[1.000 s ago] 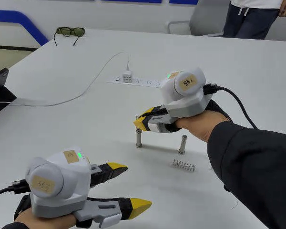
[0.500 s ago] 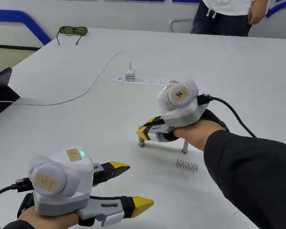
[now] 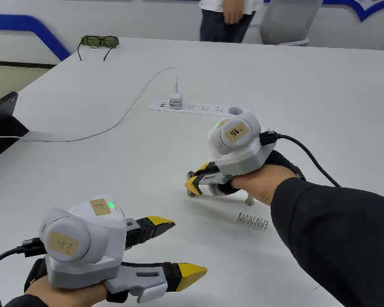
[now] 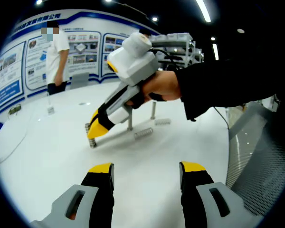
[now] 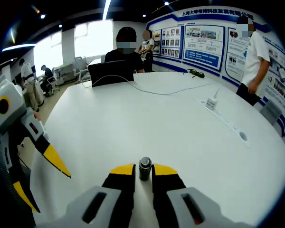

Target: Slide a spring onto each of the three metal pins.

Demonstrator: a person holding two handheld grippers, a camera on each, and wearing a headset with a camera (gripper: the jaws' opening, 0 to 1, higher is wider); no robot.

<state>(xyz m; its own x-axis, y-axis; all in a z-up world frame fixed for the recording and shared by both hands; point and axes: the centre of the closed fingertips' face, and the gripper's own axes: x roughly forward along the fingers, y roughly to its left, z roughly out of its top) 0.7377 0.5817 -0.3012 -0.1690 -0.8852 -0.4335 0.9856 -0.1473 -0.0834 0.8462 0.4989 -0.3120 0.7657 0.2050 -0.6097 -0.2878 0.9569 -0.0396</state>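
While we are cataloguing this bench, we are taking the end pin [image 4: 91, 141], upright on the white table [image 3: 115, 160], as our marker.

Writing: the right gripper [image 3: 193, 184] is carrying a tan sticker [image 3: 237, 131] with handwritten digits that we are reading as 56, without certainty. The left gripper [image 3: 174, 249] is carrying a like sticker [image 3: 59, 244] whose digits we cannot make out. Wall boards [image 5: 204, 38] far behind the end pin are showing Chinese headings too small for us to read.

Right gripper: its jaws are standing almost closed directly over the end pin, pinching a dark spring [image 5: 144, 167] between the yellow tips.

Left gripper: its jaws are gaping wide and holding nothing, hovering well short of the end pin.

The left gripper view is giving us the whole row. A second pin [image 4: 130, 121] is standing near the end pin, with a third pin [image 4: 153, 109] farther along. A second spring [image 4: 143, 134] and a third spring [image 4: 162, 122] are lying flat on the table, off to one side of that row. In the head view the person's hand is covering part of this row.

The head view is adding a power strip [image 3: 192, 108] and dark glasses [image 3: 99, 41], both well beyond the end pin.
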